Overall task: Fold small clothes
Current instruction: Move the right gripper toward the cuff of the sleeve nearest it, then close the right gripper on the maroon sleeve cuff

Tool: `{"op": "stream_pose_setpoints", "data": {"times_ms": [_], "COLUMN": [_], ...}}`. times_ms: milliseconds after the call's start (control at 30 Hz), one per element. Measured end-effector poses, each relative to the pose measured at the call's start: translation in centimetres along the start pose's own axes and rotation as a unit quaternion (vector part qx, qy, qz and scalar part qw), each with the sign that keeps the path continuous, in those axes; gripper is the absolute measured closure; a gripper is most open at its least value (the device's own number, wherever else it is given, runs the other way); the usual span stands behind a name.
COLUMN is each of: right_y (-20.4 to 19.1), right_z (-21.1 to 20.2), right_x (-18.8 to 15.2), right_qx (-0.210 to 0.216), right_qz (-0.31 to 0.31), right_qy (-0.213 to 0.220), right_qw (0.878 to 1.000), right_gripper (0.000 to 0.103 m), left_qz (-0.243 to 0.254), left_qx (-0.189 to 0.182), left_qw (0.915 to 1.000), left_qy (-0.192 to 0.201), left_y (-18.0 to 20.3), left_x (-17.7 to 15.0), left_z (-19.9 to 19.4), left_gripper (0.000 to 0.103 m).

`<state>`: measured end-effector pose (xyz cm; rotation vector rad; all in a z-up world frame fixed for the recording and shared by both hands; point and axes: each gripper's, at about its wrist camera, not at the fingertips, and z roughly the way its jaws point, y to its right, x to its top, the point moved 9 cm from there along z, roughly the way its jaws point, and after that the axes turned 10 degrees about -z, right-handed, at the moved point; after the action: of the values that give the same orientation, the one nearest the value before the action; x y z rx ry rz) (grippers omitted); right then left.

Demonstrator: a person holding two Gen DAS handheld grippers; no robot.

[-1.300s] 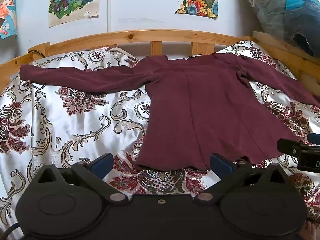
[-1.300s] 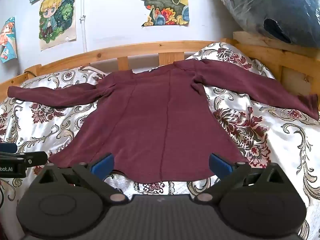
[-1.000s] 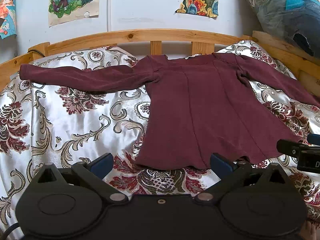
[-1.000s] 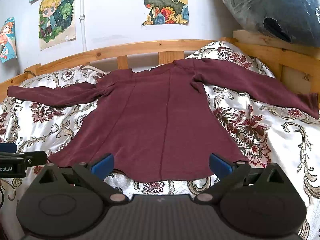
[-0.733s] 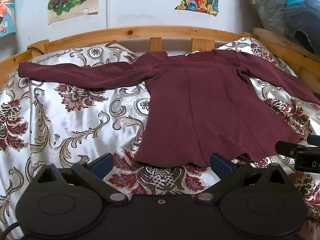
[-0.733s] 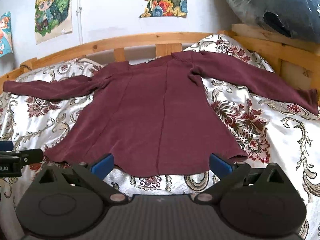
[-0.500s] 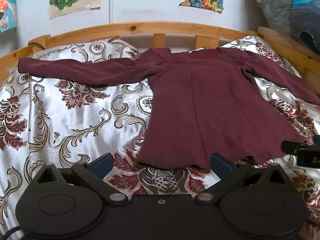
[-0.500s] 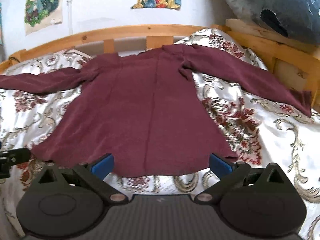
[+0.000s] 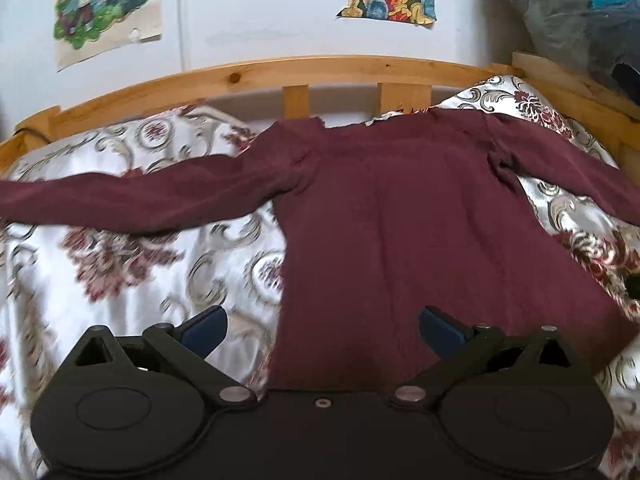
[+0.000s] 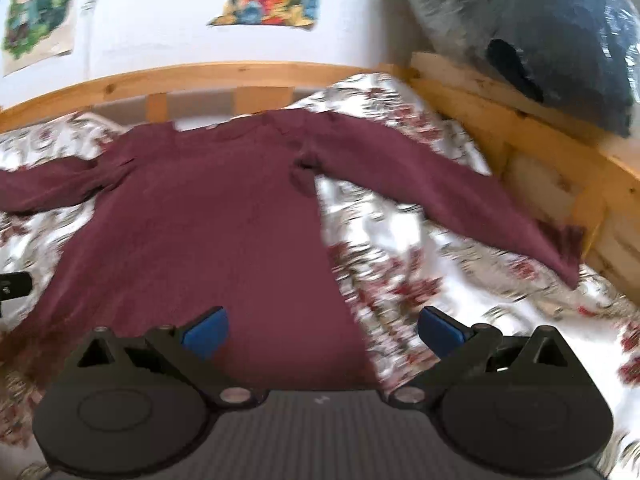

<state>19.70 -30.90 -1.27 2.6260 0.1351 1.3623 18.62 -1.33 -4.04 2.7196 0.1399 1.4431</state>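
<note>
A maroon long-sleeved top lies flat on the floral bedspread, both sleeves spread out sideways; it also shows in the right wrist view. My left gripper is open and empty, over the top's lower left edge. My right gripper is open and empty, over the top's lower right edge. The left sleeve runs off to the left. The right sleeve ends near the right bed rail. The hem is hidden behind both gripper bodies.
A wooden bed rail runs along the back and down the right side. A wrapped dark bundle sits above the right rail. Posters hang on the white wall. The silver floral bedspread covers the bed.
Both grippers have moved forward and closer over the top, so the hem now sits under them. The right view has swung rightward. Both stay open and empty.
</note>
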Motion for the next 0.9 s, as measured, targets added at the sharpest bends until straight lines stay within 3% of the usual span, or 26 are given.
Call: {"op": "stream_pose_setpoints", "data": {"times_ms": [200,367,467,633,833,900], "right_y": [5.3,10.0,13.4,18.6,23.7,24.9], "right_z": [2.3,4.2,4.8,5.6,8.1,8.7], "right_x": [1.1,0.8,0.3,-1.2,-2.5,-2.9], "right_qx": [-0.041,-0.085,-0.091,-0.133,-0.14,-0.158], "right_qz": [0.023,0.032,0.075,0.141,0.232,0.253], "right_qy": [-0.002,0.0,0.009,0.026,0.015,0.015], "right_qw": [0.999,0.996,0.993,0.981,0.962,0.954], "right_gripper": [0.0,0.0,0.0,0.0,0.0,0.006], "left_qz": [-0.02,-0.014,-0.014,-0.013,0.001,0.0], "left_qx": [-0.001,0.002,0.002,-0.016,-0.03,-0.031], "left_qw": [0.9998,0.9999,0.9999,0.9997,0.9995,0.9994], "left_qy": [0.004,0.003,-0.008,-0.012,-0.012,-0.015], "left_y": [0.3,-0.8,-1.2,-0.7,0.0,0.0], "left_x": [0.7,-1.0,-2.1,-2.7,-3.1,-3.1], "left_z": [3.6,5.3,5.9,6.1,6.2,6.2], "left_gripper": [0.001,0.001,0.001,0.001,0.001,0.001]}}
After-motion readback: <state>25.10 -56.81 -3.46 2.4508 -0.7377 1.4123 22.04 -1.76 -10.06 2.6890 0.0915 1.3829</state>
